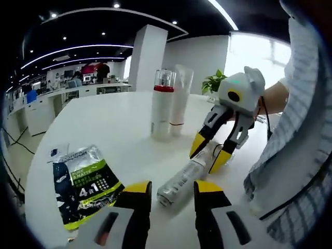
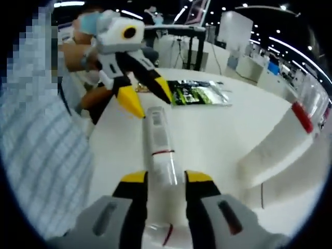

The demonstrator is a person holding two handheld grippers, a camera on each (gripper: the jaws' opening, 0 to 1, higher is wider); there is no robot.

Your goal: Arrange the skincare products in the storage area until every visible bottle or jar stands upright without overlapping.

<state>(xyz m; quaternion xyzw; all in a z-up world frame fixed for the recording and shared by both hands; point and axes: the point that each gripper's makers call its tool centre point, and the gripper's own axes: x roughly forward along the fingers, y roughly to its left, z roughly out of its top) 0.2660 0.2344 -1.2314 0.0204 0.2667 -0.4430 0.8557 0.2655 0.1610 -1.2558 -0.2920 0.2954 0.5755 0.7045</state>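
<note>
Lying bottle (image 1: 182, 182) rested on tabletop (image 1: 114, 119) in front of two upright bottles (image 1: 162, 104). Both tools straddled it: right tool (image 2: 160, 179) around one end, left tool (image 1: 173, 193) spread at the other. Next: pinch, stand it upright.

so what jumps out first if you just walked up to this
A clear bottle lying on its side on the round white table, with both yellow-tipped tools at it: the right tool straddles one end, the left tool sits open at the other. Behind it, two tall white bottles stand upright side by side, one with a red band and one plain tube. A green and black sachet lies flat at the table edge.
</note>
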